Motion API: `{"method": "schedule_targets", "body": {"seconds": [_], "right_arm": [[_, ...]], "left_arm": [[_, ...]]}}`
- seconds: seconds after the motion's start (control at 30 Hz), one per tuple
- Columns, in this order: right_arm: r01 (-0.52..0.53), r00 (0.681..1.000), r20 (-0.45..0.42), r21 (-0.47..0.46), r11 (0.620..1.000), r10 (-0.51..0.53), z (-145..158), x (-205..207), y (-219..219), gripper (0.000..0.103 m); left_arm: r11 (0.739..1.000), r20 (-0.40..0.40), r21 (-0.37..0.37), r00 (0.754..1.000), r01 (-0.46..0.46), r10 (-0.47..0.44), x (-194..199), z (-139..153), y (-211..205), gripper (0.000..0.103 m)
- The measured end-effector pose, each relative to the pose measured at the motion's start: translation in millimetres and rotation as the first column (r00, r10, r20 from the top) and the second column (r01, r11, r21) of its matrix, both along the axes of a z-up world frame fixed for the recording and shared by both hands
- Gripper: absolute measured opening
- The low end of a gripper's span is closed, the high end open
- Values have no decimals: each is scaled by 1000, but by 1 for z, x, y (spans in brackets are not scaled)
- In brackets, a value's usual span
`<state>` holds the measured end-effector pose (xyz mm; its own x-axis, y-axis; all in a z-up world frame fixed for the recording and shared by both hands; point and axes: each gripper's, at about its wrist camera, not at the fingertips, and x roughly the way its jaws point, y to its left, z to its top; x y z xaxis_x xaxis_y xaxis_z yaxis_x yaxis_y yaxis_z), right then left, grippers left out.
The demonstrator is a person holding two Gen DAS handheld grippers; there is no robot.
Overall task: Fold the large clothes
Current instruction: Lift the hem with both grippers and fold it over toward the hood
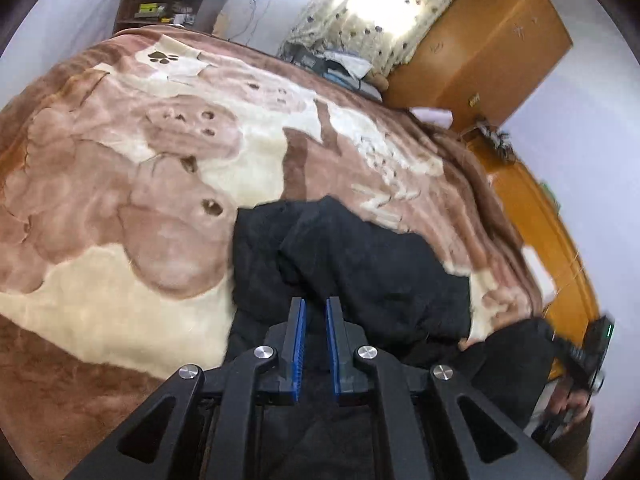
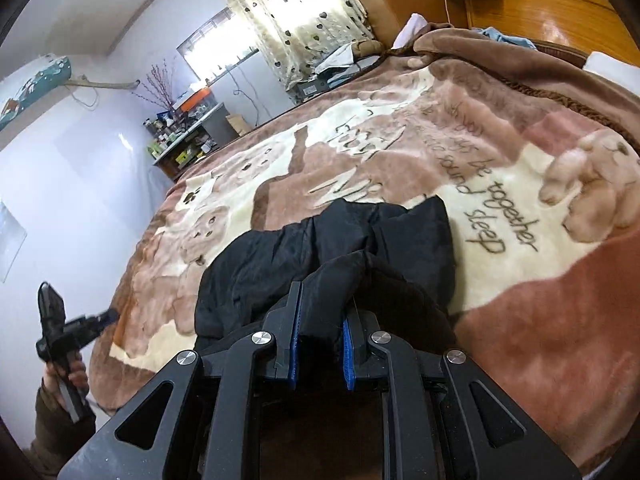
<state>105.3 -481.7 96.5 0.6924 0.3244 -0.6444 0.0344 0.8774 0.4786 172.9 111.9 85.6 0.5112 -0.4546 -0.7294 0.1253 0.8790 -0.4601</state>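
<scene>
A large black garment lies partly folded on the brown and cream blanket of a bed. My left gripper hovers over the garment's near edge with a narrow empty gap between its blue pads. In the right wrist view the garment lies bunched ahead, and my right gripper is shut on a raised fold of it. The right gripper also shows at the right edge of the left wrist view. The left gripper shows at the lower left of the right wrist view.
A wooden headboard and wardrobe stand at the bed's far side. A curtained window and a cluttered shelf lie beyond the bed. The blanket spreads wide around the garment.
</scene>
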Motion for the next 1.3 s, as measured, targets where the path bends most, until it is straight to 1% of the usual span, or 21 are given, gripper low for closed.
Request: {"method": "schedule_targets", "body": {"seconds": [0.1,0.13,0.2,0.27,0.4,0.43,0.47,0.53,0.6,0.67,0.77,0.87,0.9,1.0,1.03,1.1,1.13,1.2,1.23,1.27,1.3], "right_arm": [[-2,1000,-4,-1,1000,2,0,16,3,16],[-2,1000,-8,-1,1000,2,0,20,3,16],[-3,1000,-16,-12,1000,3,0,32,3,16],[-6,1000,-23,-35,999,5,-1,45,4,16],[24,999,-47,-30,999,-26,-7,68,0,16],[37,998,-52,-17,999,-38,-9,74,-3,16],[44,997,-59,-15,999,-45,-12,80,-3,16],[66,995,-78,-13,998,-66,-17,92,-6,16],[71,993,-95,-17,997,-73,-21,101,-7,16],[75,991,-109,-33,997,-79,-26,112,-8,16],[91,986,-137,-29,995,-94,-35,126,-12,16],[104,981,-159,-47,993,-111,-42,137,-13,16],[102,981,-160,-57,993,-110,-43,139,-12,16],[96,981,-162,-71,993,-106,-47,143,-10,16],[99,980,-166,-69,993,-109,-48,144,-11,16],[105,979,-170,-62,993,-114,-50,144,-13,16],[105,978,-173,-67,992,-116,-50,144,-13,16],[104,978,-174,-77,992,-116,-50,143,-14,17],[101,978,-175,-81,992,-114,-50,143,-13,17],[97,978,-176,-84,992,-110,-49,144,-14,17],[91,978,-179,-83,992,-105,-50,144,-15,17]], "left_arm": [[999,-34,23,999,22,-22,-17,-10,13,11],[999,-49,40,999,23,-21,-24,-14,19,14],[998,-64,54,998,20,-16,-36,-19,28,24],[996,-56,79,998,35,-31,-45,-20,32,49],[996,-6,50,998,69,-69,-54,-16,30,65],[995,14,69,997,74,-75,-55,-14,28,75],[992,41,94,995,86,-91,-57,-13,25,78],[988,81,108,989,111,-120,-60,-10,21,78],[988,116,79,983,135,-144,-63,-7,21,79],[989,150,62,978,135,-143,-65,-4,26,83],[986,199,88,967,142,-157,-67,1,30,87],[977,236,80,949,197,-211,-67,0,27,89],[970,235,100,943,220,-237,-64,-2,22,90],[934,235,246,918,261,-318,-46,-14,-2,91],[924,226,270,916,269,-332,-35,-18,-8,91],[921,216,261,912,289,-348,-12,-23,-18,91],[924,212,235,911,303,-353,-2,-22,-23,91],[913,234,200,887,355,-397,5,-19,-34,91],[910,258,181,875,373,-410,8,-17,-39,88],[909,256,160,873,386,-416,11,-17,-43,78],[911,244,138,878,389,-412,17,-19,-46,72]]}}
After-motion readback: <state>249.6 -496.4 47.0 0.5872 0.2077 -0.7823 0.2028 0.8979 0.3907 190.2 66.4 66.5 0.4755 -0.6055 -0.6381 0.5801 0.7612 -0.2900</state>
